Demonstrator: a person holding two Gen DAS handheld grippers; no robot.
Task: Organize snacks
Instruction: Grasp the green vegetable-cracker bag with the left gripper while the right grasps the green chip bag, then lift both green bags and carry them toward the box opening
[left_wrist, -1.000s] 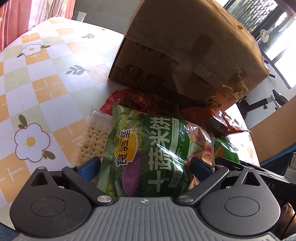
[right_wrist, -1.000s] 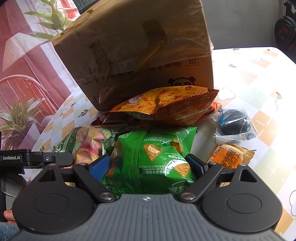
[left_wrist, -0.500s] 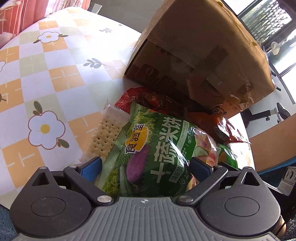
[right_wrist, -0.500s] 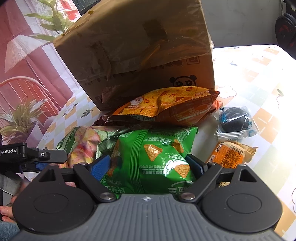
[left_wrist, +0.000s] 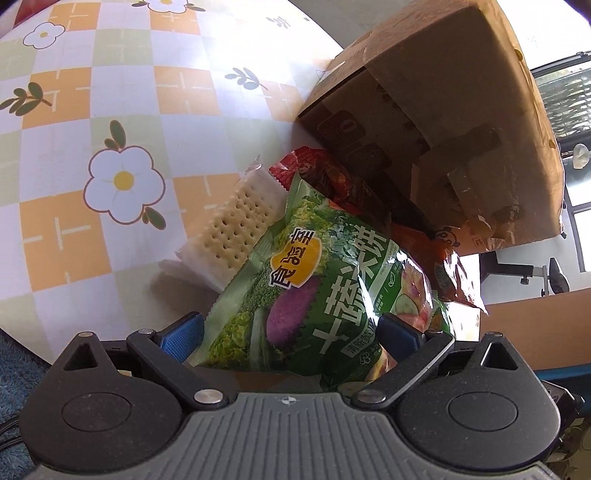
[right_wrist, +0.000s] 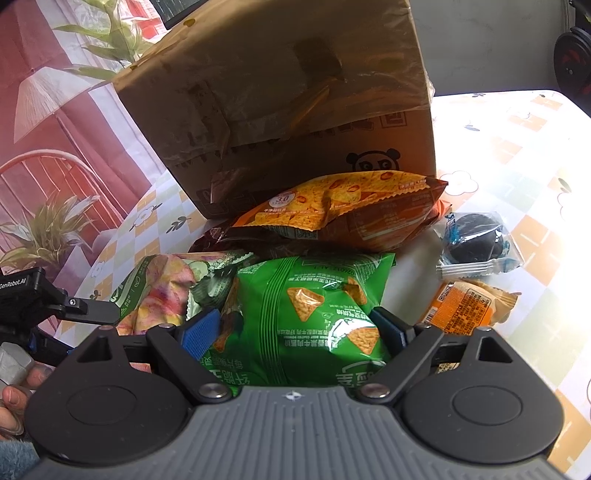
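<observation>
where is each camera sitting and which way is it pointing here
Left wrist: sits on the left gripper, angled down at a dark green veggie-cracker bag; own blue-padded fingers show.
Right wrist: sits on the right gripper, angled down at a bright green chip bag; own fingers and a hand show.
Shared: tilted brown cardboard box, veggie-cracker bag, flowered checked tablecloth.

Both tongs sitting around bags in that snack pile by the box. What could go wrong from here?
1. The green vegetable cracker bag between the left tongs overlaps the clear-wrapped cracker pack and a red bag; lifting it may drag them.
2. The green chip bag between the right tongs is puffy and glossy, so it could slip or crush.
3. The orange chip bag leans against the cardboard box and may slide once the pile shifts.
</observation>
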